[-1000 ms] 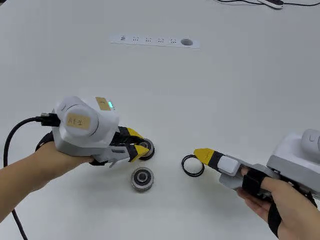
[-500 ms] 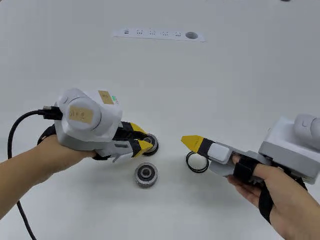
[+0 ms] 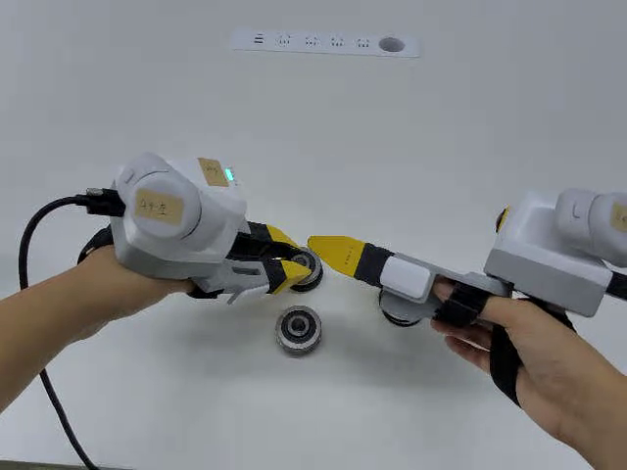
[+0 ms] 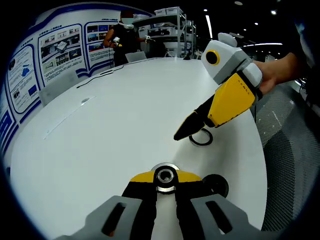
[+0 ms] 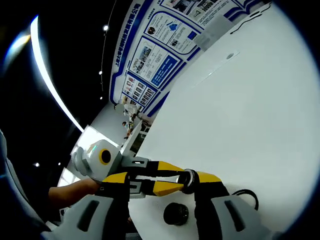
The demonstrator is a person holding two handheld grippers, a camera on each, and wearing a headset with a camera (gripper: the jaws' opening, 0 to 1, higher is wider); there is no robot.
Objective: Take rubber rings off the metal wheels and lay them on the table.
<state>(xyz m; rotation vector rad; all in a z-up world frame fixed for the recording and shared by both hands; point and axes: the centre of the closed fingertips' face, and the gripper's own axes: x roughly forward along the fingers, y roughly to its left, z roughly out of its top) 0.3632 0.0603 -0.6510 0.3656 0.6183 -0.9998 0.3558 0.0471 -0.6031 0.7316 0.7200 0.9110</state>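
Item: metal wheel [image 4: 165, 178], small, round, bright hub. It is pinched edge-on in the narrow jaws of the left gripper [image 3: 284, 266], just above the surface [image 3: 411, 176], probably to steady it for stripping. Whether it wears a rubber ring cannot be told.

Right gripper [image 3: 331, 252]: yellow-tipped jaws spread wide, nosing up to that wheel, apparently to catch its rim.

Loose rubber ring [image 4: 201, 139]: thin black hoop, flat on the surface near the right gripper.

Second wheel [image 3: 299, 330]: dark-rimmed, lying flat nearby.

Surface: smooth, matte white.
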